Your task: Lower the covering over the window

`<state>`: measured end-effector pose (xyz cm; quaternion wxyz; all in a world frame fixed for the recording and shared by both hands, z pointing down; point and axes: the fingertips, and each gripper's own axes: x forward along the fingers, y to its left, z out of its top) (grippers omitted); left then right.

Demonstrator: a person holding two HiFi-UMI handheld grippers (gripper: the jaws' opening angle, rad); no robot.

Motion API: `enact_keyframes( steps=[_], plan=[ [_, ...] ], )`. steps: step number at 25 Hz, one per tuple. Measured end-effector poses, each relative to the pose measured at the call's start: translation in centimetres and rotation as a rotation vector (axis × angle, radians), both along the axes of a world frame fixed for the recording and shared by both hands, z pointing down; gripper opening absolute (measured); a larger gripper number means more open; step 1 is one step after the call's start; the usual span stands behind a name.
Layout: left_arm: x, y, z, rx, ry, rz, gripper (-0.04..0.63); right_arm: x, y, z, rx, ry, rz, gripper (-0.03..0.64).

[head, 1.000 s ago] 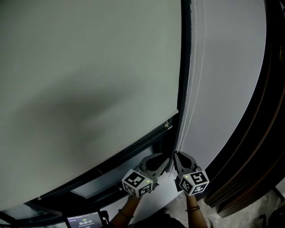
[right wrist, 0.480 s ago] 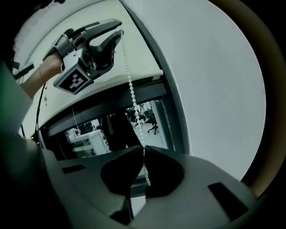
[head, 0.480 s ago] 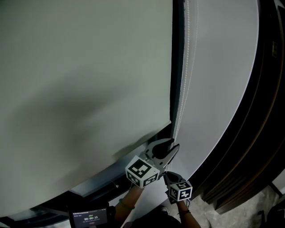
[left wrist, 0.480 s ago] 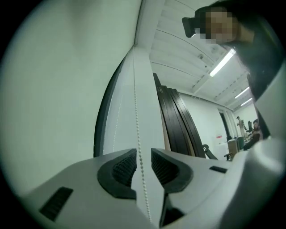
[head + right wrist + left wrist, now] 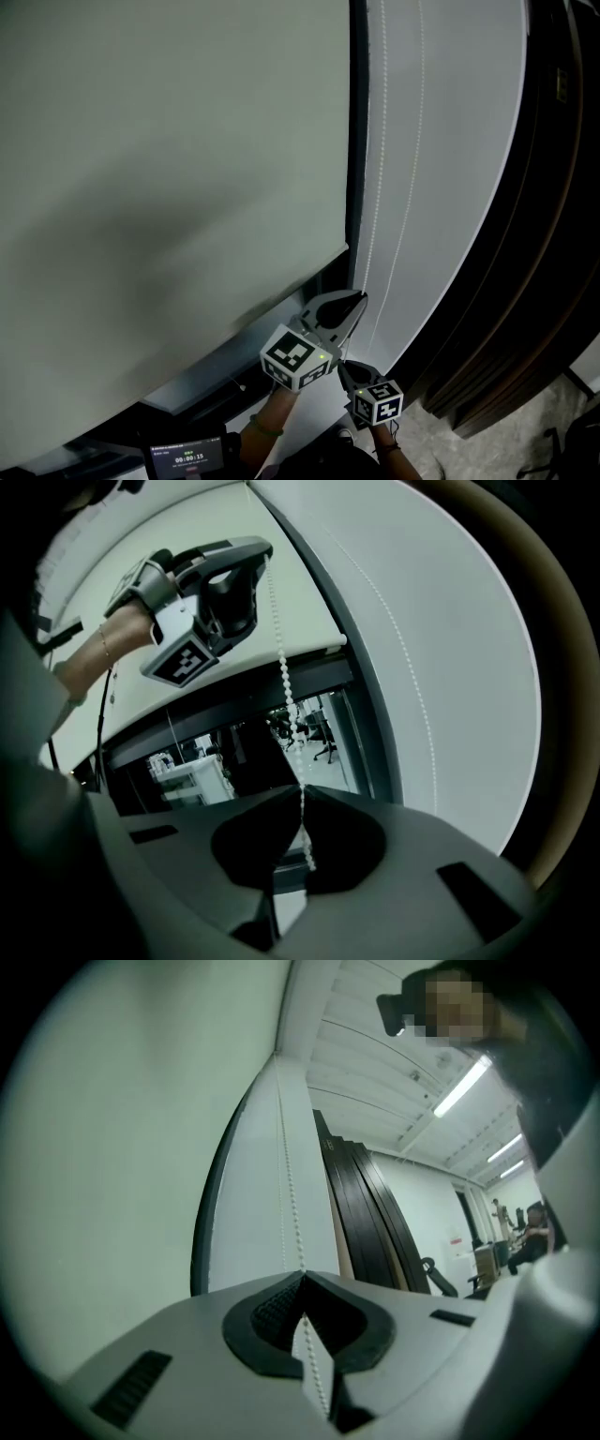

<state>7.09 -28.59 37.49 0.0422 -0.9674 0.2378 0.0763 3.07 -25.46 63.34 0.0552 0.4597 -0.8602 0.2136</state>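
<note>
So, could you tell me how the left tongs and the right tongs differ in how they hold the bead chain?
The left tongs grip the bead chain higher up, beside the lower corner of the blind; the right tongs grip it lower, just beneath them. The left tongs have just been closing onto the chain, which runs between them; the right tongs are clamped on it. Both are shut on the same strand.

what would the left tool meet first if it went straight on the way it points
Probably the white wall strip beside the blind; depth is unclear. The left tool has just closed its jaws on the bead chain hanging before it.
</note>
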Motion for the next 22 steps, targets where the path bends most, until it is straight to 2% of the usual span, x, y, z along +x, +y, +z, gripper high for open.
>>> enact_keyframes(
  steps=[2, 4, 6, 8, 10, 13, 18, 22],
  plan=[
    [-0.4, -0.5, 0.2, 0.014, -0.001, -0.039, 0.003, 0.2, 0.5, -0.6, 0.01, -0.024, 0.005, 0.015],
    [-1.1, -1.2, 0.2, -0.006, 0.032, -0.067, 0.003, 0.9, 0.6, -1.3, 0.017, -0.045, 0.03, 0.016],
    [-1.8, -1.8, 0.1, -0.013, 0.049, -0.089, 0.003, 2.0, 0.2, -2.8, 0.047, -0.05, 0.061, 0.017],
    [-2.3, -2.2, 0.4, -0.015, 0.035, -0.11, 0.003, 3.4, -0.3, -5.3, 0.095, -0.083, 0.101, 0.017],
    [-2.2, -2.7, 2.2, -0.048, -0.033, -0.125, 0.003, 4.9, -0.7, -8.5, 0.151, -0.145, 0.136, 0.017],
    [-1.6, -2.8, 8.6, -0.173, -0.157, -0.123, 0.003, 6.4, -0.9, -13.8, 0.242, -0.181, 0.15, 0.026],
    [-1.3, 0.2, 21.0, -0.411, -0.358, -0.093, 0.003, 6.3, -0.8, -22.3, 0.401, -0.143, 0.093, 0.065],
    [-1.5, 3.0, 27.4, -0.52, -0.473, -0.062, 0.002, 4.5, -1.6, -26.9, 0.493, -0.107, 0.017, 0.091]
  ],
)
